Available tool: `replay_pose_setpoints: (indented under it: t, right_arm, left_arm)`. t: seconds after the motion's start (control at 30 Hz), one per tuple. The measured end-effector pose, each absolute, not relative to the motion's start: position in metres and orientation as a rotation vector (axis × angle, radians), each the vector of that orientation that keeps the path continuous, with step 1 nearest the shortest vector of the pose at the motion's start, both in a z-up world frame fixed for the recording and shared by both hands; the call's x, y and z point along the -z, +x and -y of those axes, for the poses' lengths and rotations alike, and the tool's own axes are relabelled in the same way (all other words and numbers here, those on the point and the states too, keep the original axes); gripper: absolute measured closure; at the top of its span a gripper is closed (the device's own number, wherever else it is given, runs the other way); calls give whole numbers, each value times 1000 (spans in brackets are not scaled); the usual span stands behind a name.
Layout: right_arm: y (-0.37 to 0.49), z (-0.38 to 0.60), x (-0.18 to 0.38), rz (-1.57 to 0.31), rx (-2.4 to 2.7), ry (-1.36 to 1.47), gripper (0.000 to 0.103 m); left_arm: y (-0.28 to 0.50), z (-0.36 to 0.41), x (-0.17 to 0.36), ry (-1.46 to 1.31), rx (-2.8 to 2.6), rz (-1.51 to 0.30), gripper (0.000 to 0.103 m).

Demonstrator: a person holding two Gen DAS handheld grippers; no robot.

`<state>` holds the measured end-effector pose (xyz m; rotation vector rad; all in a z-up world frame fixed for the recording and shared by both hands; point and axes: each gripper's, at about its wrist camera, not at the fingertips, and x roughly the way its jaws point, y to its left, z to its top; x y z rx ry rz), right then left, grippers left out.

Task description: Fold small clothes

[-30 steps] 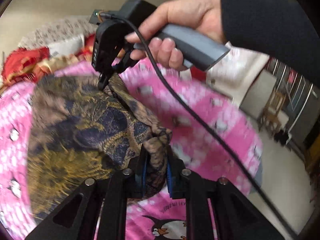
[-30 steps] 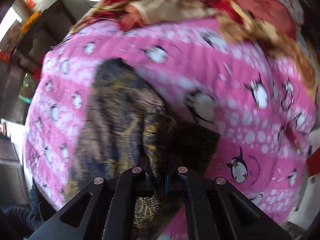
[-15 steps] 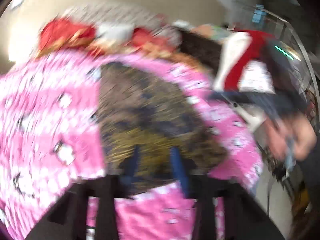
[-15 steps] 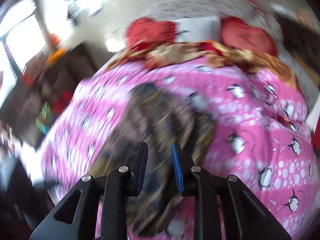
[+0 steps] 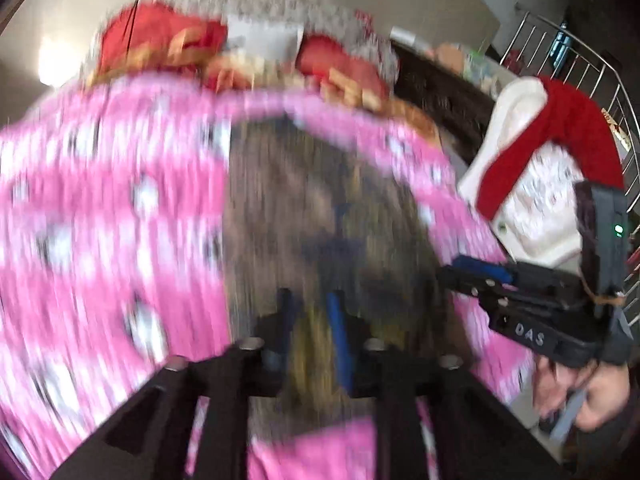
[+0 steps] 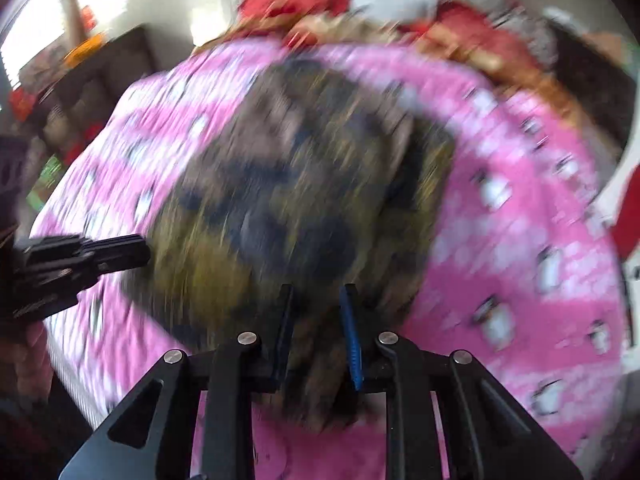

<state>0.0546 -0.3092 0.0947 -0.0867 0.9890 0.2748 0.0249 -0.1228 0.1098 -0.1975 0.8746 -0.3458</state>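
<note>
Here the garment (image 5: 320, 216) lies spread on a pink blanket (image 5: 100, 220) printed with white and black penguins, near the middle of the bed. It is a patterned cloth in brown, dark navy and mustard yellow, mottled all over; motion blur hides the finer print. In the left wrist view it reads as a roughly upright slab with a fairly straight left edge against the pink. In the right wrist view the garment (image 6: 288, 184) looks broader, with a doubled layer or fold along its right side.

The left tongs (image 5: 310, 328) hover over the near edge of the cloth, jaws opening, with a clear gap between the blue pads and nothing pinched. The right tongs (image 6: 318, 320) also stand parted above the near hem, the fabric showing through the gap but not clamped. Each tool shows in the other's view: the right one (image 5: 476, 276) at the cloth's right edge, held by a hand (image 5: 576, 396), and the left one (image 6: 120, 252) at its left edge.

Behind the blanket lie red and gold pillows (image 5: 160, 40), and to the right a white and red cloth (image 5: 532, 152) hangs over something.
</note>
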Motion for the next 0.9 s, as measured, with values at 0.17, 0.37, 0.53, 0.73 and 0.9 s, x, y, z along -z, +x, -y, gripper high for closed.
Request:
replay_pose_setpoints:
  t: [0.17,0.37,0.53,0.73,0.9]
  right_arm:
    - [117,297,-116,-815,-49,50,66]
    - [172,306,-58,-838,48,62,66]
    - [173,337,-33,-862,-40,235,64]
    - [173,342,-30,-862,-55,265,64]
    - [171,342,-31,-862,-61,274,64]
  left_arm:
    - [119,149,-116,-158,250,-866,67]
    - [179,172,-56,-100,174,-915,66]
    - [177,179,-30,-52,168,-861,62]
    - [176,178,-27,-51,162,-857,61]
    - [180,181,-28,-44,158,-857,61]
